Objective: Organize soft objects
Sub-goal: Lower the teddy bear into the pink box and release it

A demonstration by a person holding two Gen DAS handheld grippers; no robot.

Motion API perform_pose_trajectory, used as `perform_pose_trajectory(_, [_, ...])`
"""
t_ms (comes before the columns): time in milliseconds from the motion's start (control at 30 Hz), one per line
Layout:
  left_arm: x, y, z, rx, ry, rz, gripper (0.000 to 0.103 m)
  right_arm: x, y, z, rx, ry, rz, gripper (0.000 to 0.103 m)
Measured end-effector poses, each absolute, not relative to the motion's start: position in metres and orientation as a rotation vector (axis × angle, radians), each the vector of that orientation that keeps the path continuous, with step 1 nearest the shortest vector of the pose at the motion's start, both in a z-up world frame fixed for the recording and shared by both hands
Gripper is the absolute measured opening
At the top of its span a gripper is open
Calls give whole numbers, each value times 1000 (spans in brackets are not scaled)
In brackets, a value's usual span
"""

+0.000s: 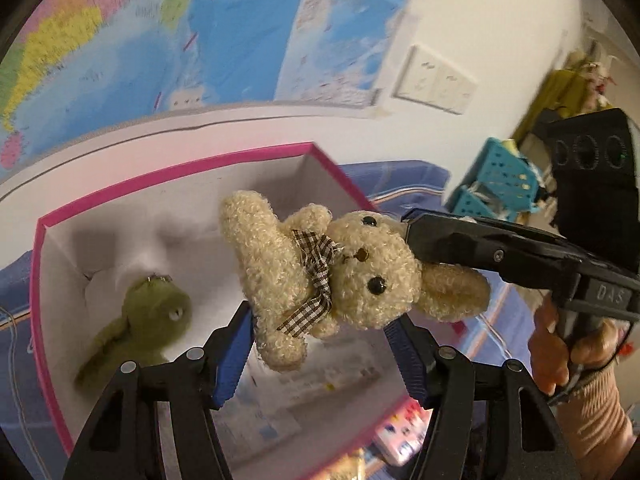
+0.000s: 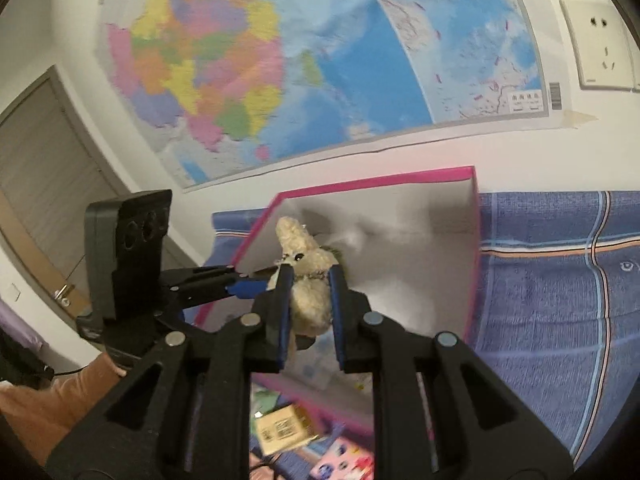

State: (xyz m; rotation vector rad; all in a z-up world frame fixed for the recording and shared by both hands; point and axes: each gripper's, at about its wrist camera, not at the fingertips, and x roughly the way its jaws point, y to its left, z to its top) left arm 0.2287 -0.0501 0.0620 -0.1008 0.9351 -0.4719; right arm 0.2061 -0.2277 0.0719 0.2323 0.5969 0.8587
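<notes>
A cream plush bunny (image 1: pixel 320 268) with a checked bow hangs over the open pink-rimmed white box (image 1: pixel 44 280). My right gripper (image 2: pixel 308 300) is shut on the bunny's ear (image 2: pixel 310 300); it shows from the right in the left wrist view (image 1: pixel 416 240). My left gripper (image 1: pixel 320 320) is open, its blue pads either side of the bunny's lower body, not squeezing it. A green plush toy (image 1: pixel 148 320) lies inside the box at the left. The box also shows in the right wrist view (image 2: pixel 474 240).
The box sits on a blue checked cloth (image 2: pixel 560 300) against a wall with a large map (image 2: pixel 280 80) and sockets (image 1: pixel 436 80). A small cardboard packet (image 2: pixel 284 428) and colourful items lie in front of the box. Teal baskets (image 1: pixel 496 184) stand at the right.
</notes>
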Motion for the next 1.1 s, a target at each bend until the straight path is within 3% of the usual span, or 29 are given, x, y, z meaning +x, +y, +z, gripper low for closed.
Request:
perform_pose_trajectory(133, [256, -52, 54, -115, 993, -407, 66, 241, -222, 66, 230, 627, 807, 20])
perform_pose_trajectory(333, [265, -48, 44, -130, 1030, -321, 67, 277, -213, 46, 177, 691, 618, 31])
perform_pose_trajectory(400, [256, -48, 47, -123, 999, -325, 67, 276, -212, 41, 152, 700, 584, 38])
perform_pose_trajectory(667, [215, -46, 74, -112, 890, -375, 67, 236, -232, 61, 158, 620, 604, 48])
perform_pose_trajectory(1100, [108, -44, 109, -88, 753, -518, 67, 103, -249, 110, 256, 504, 871, 52])
